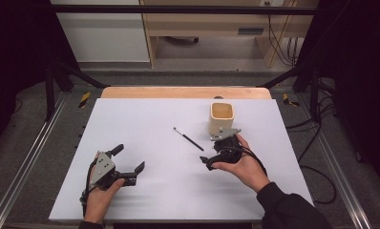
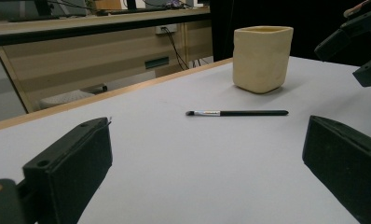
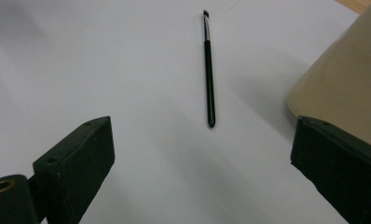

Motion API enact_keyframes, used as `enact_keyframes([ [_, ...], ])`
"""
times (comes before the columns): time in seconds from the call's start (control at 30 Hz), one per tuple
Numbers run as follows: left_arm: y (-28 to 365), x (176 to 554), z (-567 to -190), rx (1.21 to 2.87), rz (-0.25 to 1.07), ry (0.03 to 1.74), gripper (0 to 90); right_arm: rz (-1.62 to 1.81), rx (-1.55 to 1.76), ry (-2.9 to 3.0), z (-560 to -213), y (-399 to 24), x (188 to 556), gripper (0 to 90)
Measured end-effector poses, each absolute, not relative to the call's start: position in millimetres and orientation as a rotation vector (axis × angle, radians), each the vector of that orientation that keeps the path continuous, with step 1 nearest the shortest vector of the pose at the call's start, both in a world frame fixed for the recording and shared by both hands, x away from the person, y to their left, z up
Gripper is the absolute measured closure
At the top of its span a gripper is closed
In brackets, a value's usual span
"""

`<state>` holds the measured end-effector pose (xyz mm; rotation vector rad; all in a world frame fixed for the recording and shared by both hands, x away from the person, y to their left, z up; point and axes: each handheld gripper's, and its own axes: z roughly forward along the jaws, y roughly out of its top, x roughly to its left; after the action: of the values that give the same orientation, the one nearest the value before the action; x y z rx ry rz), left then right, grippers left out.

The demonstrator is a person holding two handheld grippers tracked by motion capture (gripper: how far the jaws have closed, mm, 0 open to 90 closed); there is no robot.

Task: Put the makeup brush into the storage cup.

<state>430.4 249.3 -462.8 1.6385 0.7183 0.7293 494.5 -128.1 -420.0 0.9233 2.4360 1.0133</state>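
Nothing grasped yet: brush lies flat just left of the cup; right gripper approaches it, left gripper idle, both jaws wide, empty.

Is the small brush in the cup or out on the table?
Out. The brush lies flat on the white table beside the upright cream cup, apart from it; neither claw touches it.
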Motion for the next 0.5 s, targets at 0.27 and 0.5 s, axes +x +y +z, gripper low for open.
enact_keyframes([
  [0.27,249.7,430.2,-462.4,1.627,0.728,0.719,1.1,1.000,0.918,2.451,-423.8,-119.9,497.3,5.8],
  [0.5,249.0,429.9,-462.5,1.634,0.729,0.716,1.1,1.004,0.910,2.461,-426.4,-114.3,500.0,5.9],
])
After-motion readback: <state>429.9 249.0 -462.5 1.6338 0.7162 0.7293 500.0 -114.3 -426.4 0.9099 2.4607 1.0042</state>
